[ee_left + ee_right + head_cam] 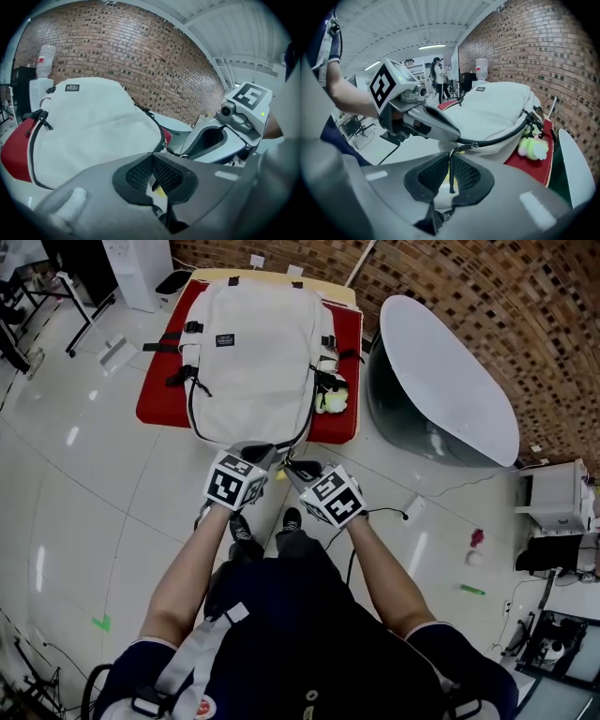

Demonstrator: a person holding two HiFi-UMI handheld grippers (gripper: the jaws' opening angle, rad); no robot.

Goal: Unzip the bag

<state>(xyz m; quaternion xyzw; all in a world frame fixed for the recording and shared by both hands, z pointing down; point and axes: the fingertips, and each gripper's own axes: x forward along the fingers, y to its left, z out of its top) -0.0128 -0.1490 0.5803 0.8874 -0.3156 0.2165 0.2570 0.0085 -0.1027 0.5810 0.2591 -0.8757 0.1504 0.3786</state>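
Note:
A white backpack [251,357] lies flat on a red mat [157,395], with a black zip line running round its edge [506,133]. Both grippers meet at the bag's near end. My right gripper [451,161] is shut on the dark zip pull [451,180], which hangs from the metal slider [465,147]. My left gripper [152,159] is shut, and in the right gripper view its tip [452,136] rests against the bag's edge just beside the slider. Whether it pinches fabric does not show. In the head view the left gripper [265,454] and right gripper [291,468] sit close together.
A yellow-green plush toy [333,399] lies at the bag's right side on the mat. A large grey tub-shaped seat [441,381] stands to the right. A brick wall [140,61] runs behind, with a water dispenser [41,77] at the left. My shoes [242,531] are below the grippers.

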